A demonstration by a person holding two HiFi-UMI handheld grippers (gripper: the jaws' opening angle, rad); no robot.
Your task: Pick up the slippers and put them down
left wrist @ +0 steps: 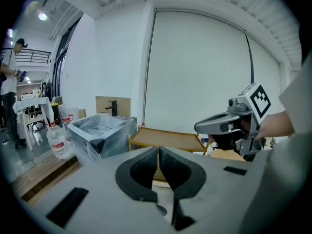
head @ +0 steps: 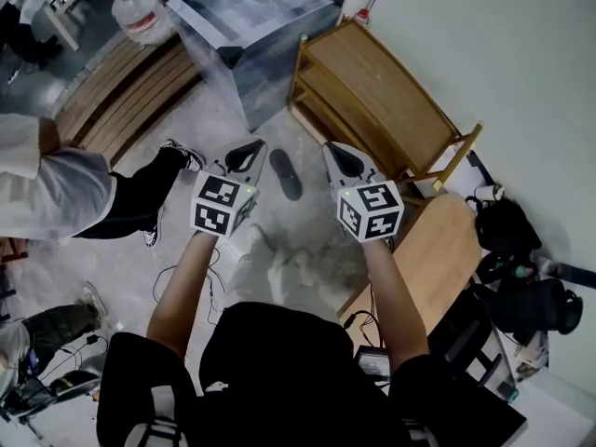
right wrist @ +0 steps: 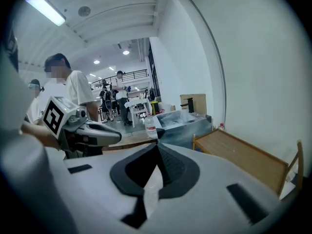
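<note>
Both grippers are empty. The left gripper (head: 250,151) has its jaws pressed together with nothing between them, and so does the right gripper (head: 341,155). The person holds both of them up high, side by side.

One dark slipper (head: 286,173) lies on the floor (head: 209,124). It is down below, in the gap between the two grippers. Its long side points away from the person, toward the box (head: 251,26). From above it looks a little closer to the left gripper, so I think that one has the shorter way to go. Either gripper would have to go down a long way and open first.

Only the head view shows the slipper. I cannot see a second slipper anywhere.

The left gripper view looks out across the room, over the floor. It shows closed jaws, the box (left wrist: 100,130), the wood rack (left wrist: 168,140) and the right gripper (left wrist: 229,123). The right gripper view shows closed jaws, the left gripper (right wrist: 85,130) and people far off, but no slipper.
</note>
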